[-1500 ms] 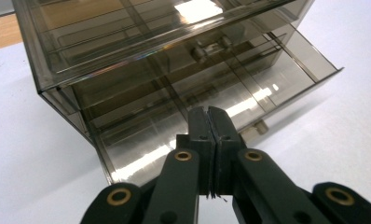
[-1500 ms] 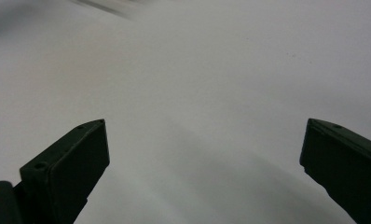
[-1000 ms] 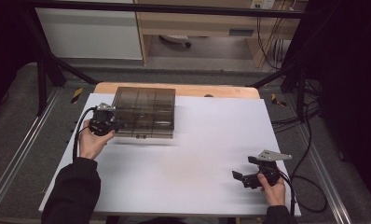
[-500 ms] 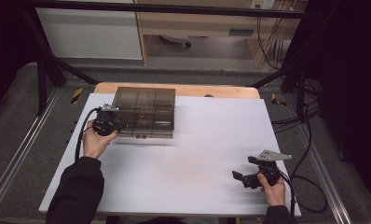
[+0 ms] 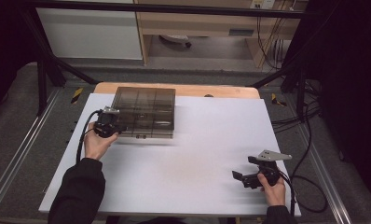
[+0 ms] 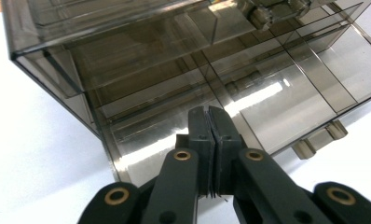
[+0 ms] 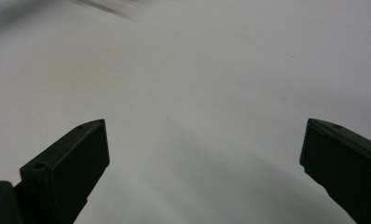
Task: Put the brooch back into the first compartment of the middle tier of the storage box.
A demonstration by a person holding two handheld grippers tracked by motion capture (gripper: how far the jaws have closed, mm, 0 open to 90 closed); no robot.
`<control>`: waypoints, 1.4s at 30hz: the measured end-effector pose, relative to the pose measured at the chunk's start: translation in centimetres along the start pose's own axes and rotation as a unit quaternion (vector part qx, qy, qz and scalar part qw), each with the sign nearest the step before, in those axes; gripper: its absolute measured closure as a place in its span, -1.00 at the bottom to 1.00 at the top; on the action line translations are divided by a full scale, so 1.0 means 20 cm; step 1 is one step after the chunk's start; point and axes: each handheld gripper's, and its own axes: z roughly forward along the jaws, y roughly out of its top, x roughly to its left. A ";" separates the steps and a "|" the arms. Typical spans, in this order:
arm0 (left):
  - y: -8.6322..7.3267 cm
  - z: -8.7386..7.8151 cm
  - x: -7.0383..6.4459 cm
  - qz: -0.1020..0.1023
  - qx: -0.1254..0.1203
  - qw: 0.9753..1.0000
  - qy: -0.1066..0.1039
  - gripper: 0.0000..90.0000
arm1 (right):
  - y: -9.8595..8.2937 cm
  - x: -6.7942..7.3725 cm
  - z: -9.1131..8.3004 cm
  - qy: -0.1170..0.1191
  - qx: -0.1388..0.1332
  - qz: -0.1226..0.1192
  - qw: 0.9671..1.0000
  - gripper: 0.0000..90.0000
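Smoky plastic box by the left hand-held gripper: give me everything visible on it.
The box looks like dark, see-through plastic: flat, rectangular, split by inner dividers into compartments, with small feet along one edge. It lies flat at the far left of the white table. The left hand-held gripper, jaws closed, meets its left side; whether it grips the wall is unclear.

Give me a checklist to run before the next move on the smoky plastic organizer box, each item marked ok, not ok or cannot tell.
1. Left claw at the organizer box: ok, it sits at the box's left front corner.
2. Left claw shut: ok, jaws pressed together.
3. Left claw actually gripping part of the box: cannot tell; no wall shows between the jaws.
4. Box flat on the white table: cannot tell; its front edge is blurred.
5. Right claw apart from the box: ok, it is near the table's right front.
6. Right claw open: ok, jaws wide apart.
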 end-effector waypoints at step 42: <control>-0.18 -0.27 -0.07 0.027 -0.067 0.997 -0.001 -0.82 | 0.00 0.00 0.00 0.001 -0.003 0.002 1.000 -0.96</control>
